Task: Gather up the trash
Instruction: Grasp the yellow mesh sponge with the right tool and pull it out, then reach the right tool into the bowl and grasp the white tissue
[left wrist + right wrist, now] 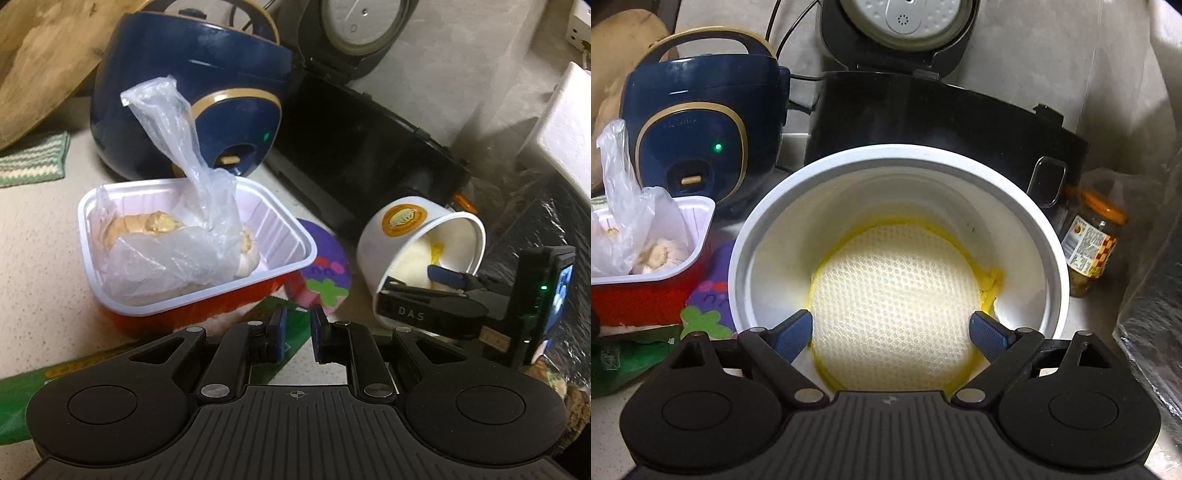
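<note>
Right tongs [890, 326] are spread wide inside the tipped white paper cup [421, 254] on the desk [40, 236]; left tongs [298, 325] are nearly shut, empty. Cup could be pushed away if only one finger catches its rim. Yellow-edged mesh pad [897, 295] inside is possibly loose; cup base is hidden.
</note>
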Tool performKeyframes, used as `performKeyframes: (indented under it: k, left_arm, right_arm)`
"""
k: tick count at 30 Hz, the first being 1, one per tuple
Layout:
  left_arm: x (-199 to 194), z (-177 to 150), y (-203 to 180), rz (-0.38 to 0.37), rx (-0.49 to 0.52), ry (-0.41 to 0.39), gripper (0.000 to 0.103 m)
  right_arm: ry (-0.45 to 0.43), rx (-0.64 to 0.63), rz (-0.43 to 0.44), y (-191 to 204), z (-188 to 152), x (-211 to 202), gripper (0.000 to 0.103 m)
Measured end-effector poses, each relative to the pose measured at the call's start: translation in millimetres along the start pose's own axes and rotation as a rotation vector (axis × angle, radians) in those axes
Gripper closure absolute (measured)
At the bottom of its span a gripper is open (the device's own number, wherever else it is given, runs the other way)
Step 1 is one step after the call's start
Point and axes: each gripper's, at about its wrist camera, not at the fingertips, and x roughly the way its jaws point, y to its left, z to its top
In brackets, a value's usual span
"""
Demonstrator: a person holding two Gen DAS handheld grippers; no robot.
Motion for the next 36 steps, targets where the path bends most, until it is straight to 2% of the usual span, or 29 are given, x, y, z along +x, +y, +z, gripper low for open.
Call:
performKeyframes:
  k: [1, 2, 3, 6, 10, 14, 16, 19, 21, 22, 23, 26, 29, 30, 32, 36]
  left_arm:
    - [1.4, 0.4, -1.0, -0.003, 0.002, 0.004, 0.087]
    - [1.9, 0.7, -2.7, -0.007, 0.005, 0.006, 0.087]
    - [2.2, 1.1, -4.7, -0.015, 0.01, 0.006, 0.087]
    - [3.7, 2.2, -11.2, -0.032, 0.025, 0.004, 0.087]
    - [4.4, 2.2, -18.6, -0.036, 0.044, 0.006, 0.087]
    - [3.9, 2.1, -22.2, -0.043, 0.057, 0.004, 0.087]
    - [3.0, 3.2, -23.5, -0.048, 0.057, -0.002, 0.087]
    - [-0.1, 5.2, -25.5, -0.059, 0.054, -0.017, 0.087]
    - [-3.8, 5.8, -27.0, -0.054, 0.058, -0.024, 0.087]
    - [-5.4, 5.9, -27.2, -0.049, 0.061, -0.027, 0.087]
    - [-7.3, 6.0, -26.5, -0.04, 0.061, -0.03, 0.087]
    - [-9.6, 5.6, -20.7, -0.01, 0.041, -0.038, 0.087]
    - [-9.6, 3.1, -16.8, 0.007, 0.015, -0.035, 0.087]
    - [-9.0, 1.8, -17.8, -0.002, 0.02, -0.028, 0.087]
    - [-5.6, -2.4, -24.7, -0.037, 0.056, 0.0, 0.087]
    - [8.3, -15.0, -49.2, -0.094, 0.175, 0.076, 0.087]
  right_arm:
    - [0.008, -0.001, 0.01, 0.0, 0.7, -0.3, 0.022]
    - [0.017, 0.0, 0.019, -0.1, 1.5, -0.3, 0.032]
    - [0.026, 0.001, 0.027, 0.5, 2.0, -0.7, 0.048]
    - [0.047, 0.007, 0.049, 4.6, -3.2, -4.9, 0.064]
    - [0.029, 0.045, 0.085, 3.5, -11.2, -26.9, 0.068]
    - [0.0, 0.072, 0.13, 2.0, -22.3, -73.2, 0.068]
    - [0.007, 0.069, 0.184, 6.1, -30.3, -96.6, 0.068]
    - [0.085, 0.069, 0.278, 16.6, -42.7, -108.0, 0.066]
    - [0.119, 0.071, 0.366, 25.5, -48.4, -109.4, 0.043]
    - [0.105, 0.068, 0.382, 28.9, -49.3, -112.0, 0.036]
    - [0.076, 0.057, 0.371, 31.9, -49.9, -117.5, 0.028]
    - [-0.016, 0.042, 0.314, 29.4, -45.5, -135.6, 0.028]
    - [-0.028, 0.064, 0.202, 13.6, -40.5, -136.4, 0.024]
    - [-0.031, 0.073, 0.171, 9.1, -38.9, -133.3, 0.017]
    - [-0.031, 0.103, 0.118, -1.0, -37.9, -130.2, 0.011]
    - [-0.058, 0.113, 0.081, -9.1, -35.7, -118.4, 0.011]
